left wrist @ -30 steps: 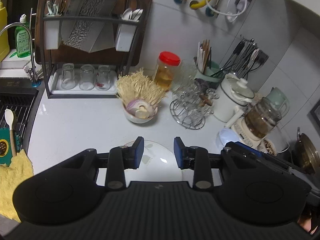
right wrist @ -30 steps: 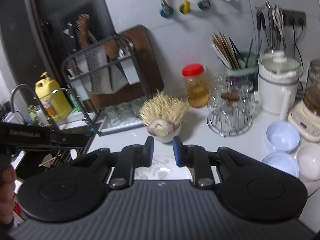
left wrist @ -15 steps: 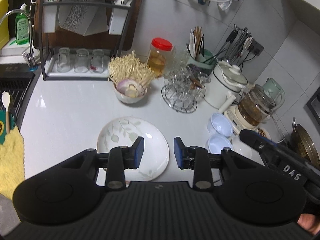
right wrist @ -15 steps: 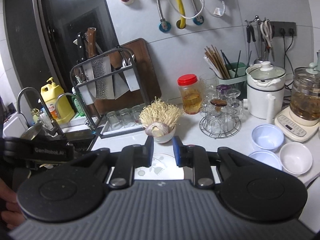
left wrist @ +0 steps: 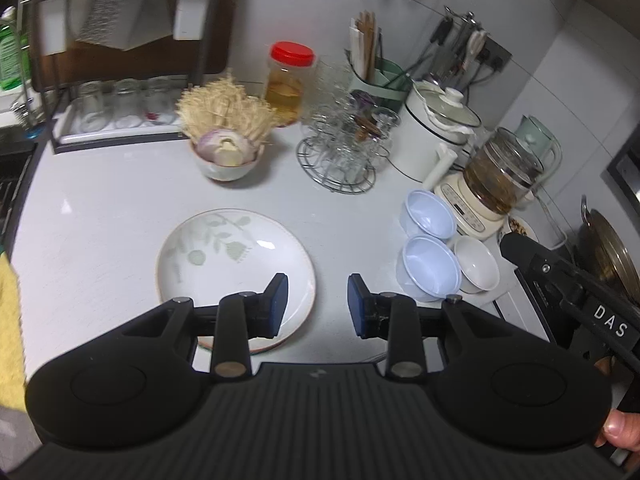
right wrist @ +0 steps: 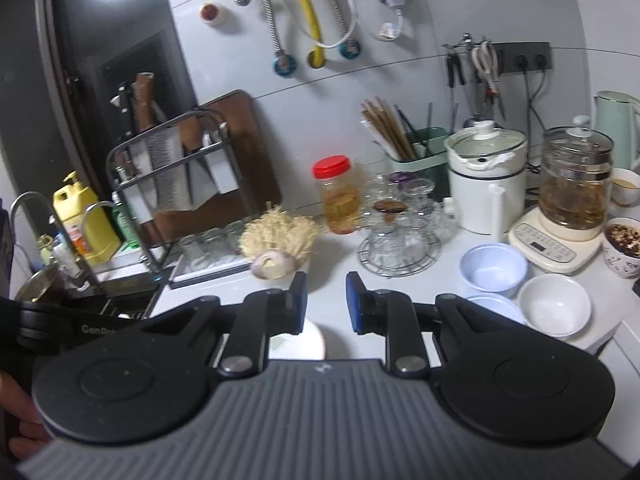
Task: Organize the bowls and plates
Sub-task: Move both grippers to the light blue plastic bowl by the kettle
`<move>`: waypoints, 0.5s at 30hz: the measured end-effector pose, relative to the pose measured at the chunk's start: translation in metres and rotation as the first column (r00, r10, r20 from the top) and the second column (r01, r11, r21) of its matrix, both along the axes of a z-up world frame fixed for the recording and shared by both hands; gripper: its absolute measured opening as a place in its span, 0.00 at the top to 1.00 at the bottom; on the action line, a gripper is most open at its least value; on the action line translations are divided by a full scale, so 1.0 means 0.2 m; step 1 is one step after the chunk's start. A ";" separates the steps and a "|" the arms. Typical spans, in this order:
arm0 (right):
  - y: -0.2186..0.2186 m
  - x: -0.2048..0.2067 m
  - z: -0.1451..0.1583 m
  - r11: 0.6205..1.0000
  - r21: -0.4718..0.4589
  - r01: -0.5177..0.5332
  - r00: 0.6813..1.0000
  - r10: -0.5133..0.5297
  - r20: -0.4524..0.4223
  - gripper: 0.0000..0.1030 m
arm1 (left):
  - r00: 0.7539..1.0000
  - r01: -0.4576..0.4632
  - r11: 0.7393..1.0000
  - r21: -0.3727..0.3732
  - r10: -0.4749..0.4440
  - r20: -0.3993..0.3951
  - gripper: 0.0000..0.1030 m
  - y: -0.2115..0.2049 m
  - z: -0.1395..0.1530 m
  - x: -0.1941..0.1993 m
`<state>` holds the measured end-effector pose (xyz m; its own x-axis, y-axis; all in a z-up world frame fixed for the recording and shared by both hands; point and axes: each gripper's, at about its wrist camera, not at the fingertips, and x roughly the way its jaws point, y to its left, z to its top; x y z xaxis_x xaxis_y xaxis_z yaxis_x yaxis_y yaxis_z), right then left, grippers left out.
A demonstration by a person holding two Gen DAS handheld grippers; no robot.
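Note:
A white plate with a pale leaf pattern (left wrist: 234, 268) lies flat on the white counter. My left gripper (left wrist: 317, 294) hovers open over its near right rim, with nothing between the pads. To the right stand two pale blue bowls (left wrist: 427, 213) (left wrist: 430, 268) and a white bowl (left wrist: 478, 264), close together. In the right wrist view my right gripper (right wrist: 326, 300) shows a narrow gap with nothing in it. It is above the counter, left of the blue bowl (right wrist: 493, 270) and white bowl (right wrist: 554, 304). Only a sliver of the plate (right wrist: 312, 340) shows below its fingers.
Behind the plate stand a bowl of enoki mushrooms and onion (left wrist: 226, 156), a wire rack of glasses (left wrist: 340, 152), a red-lidded jar (left wrist: 290, 80), a white pot (left wrist: 436, 136) and a glass kettle (left wrist: 500, 176). A knife rack (left wrist: 120, 104) and the sink (right wrist: 40, 280) are at the left.
Both views have drawn back from the wall. The whole plate and the three bowls have come into the left wrist view. The jaw gaps look the same.

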<state>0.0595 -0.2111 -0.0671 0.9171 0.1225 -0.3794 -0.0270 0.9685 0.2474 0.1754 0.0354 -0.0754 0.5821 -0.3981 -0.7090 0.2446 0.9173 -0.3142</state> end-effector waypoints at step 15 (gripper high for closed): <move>-0.47 0.05 -0.22 0.946 0.039 0.321 0.942 -0.315 -0.116 0.75 | 0.974 0.196 0.981 -0.007 -0.195 -0.113 0.65 -0.52 -0.29 0.37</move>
